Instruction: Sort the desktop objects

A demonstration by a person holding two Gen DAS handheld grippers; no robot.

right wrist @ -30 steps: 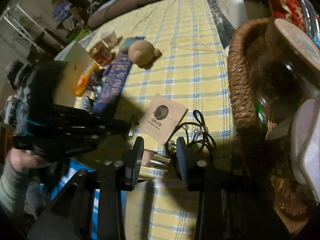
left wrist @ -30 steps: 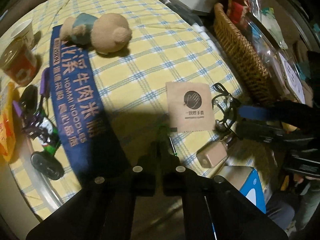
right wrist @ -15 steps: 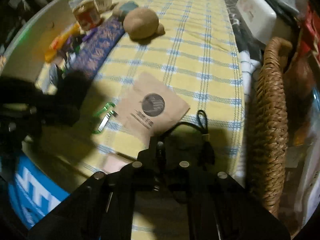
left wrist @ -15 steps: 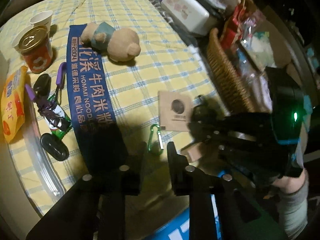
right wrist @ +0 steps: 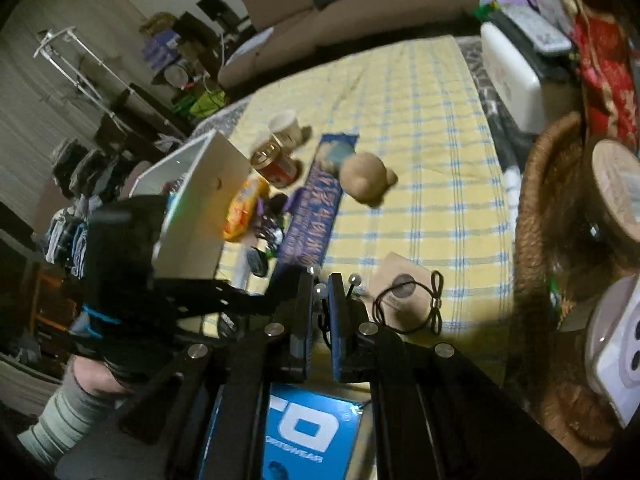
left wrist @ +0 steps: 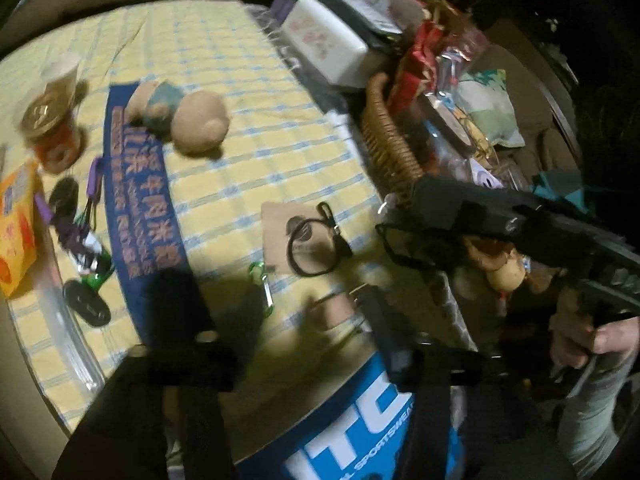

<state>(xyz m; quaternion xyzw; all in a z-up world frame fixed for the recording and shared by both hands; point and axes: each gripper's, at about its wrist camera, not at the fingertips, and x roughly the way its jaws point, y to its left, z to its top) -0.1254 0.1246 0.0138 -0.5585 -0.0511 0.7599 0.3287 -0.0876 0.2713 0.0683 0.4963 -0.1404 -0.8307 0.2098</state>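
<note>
My right gripper (right wrist: 321, 294) is shut on a black beaded hair tie (right wrist: 320, 292), lifted above the table's near edge; its loop hangs between the fingers. A second black hair tie (right wrist: 412, 304) lies on a brown paper packet (right wrist: 394, 286), also in the left wrist view (left wrist: 316, 246). My left gripper (left wrist: 280, 300) is open wide and empty above a green carabiner (left wrist: 262, 284) and a small tan metal-capped object (left wrist: 334, 312). The right gripper shows in the left wrist view (left wrist: 404, 236).
A wicker basket (left wrist: 390, 144) full of items stands at the right. A plush bear (left wrist: 188, 118), blue noodle packet (left wrist: 142, 184), red can (left wrist: 50, 128), paper cup (right wrist: 284, 122), orange snack bag (left wrist: 16, 224) and keys (left wrist: 78, 236) lie left. A blue box (left wrist: 360, 420) sits below the near edge.
My right gripper lifted away from the table and back with a hair tie pinched in it. My left gripper opened wide and pulled back, leaving the carabiner on the cloth.
</note>
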